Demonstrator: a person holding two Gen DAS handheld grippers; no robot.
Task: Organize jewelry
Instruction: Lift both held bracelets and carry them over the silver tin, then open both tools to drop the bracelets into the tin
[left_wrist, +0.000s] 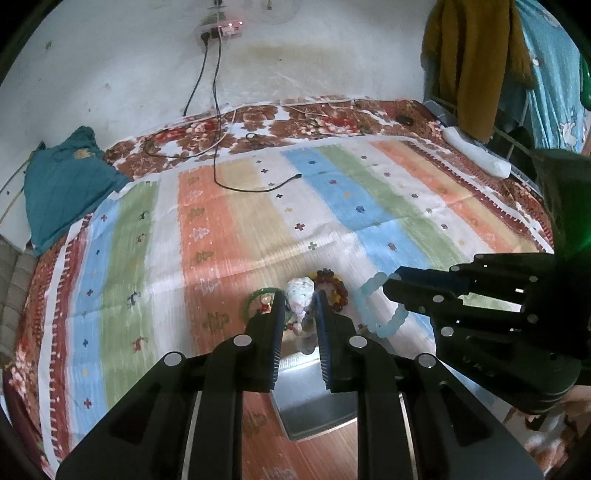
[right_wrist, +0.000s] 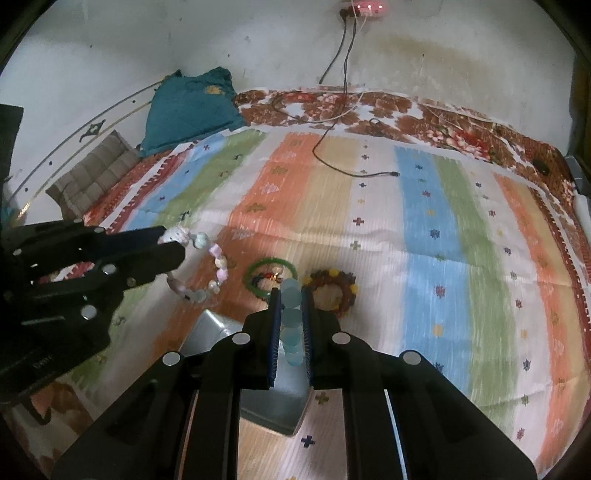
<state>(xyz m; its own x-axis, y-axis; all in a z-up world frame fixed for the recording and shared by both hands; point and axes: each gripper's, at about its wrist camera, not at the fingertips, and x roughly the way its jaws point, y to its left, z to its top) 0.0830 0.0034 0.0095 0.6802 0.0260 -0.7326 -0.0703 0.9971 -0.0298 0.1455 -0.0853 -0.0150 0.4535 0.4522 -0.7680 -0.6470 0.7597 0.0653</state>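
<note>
in the left wrist view, our left gripper (left_wrist: 300, 301) is clenched on a pale pastel bead bracelet (left_wrist: 300, 295), lifted clear of the striped bedcover (left_wrist: 229, 229); a metal box (left_wrist: 314, 402) sits at six o'clock below it, likely the destination.

in the right wrist view, our right gripper (right_wrist: 291, 301) grips a light-blue bead bracelet (right_wrist: 291, 314), hanging over the same box. a green bangle (right_wrist: 271, 275) and a brown bead bracelet (right_wrist: 332, 291) lie at twelve o'clock, waiting.
</note>
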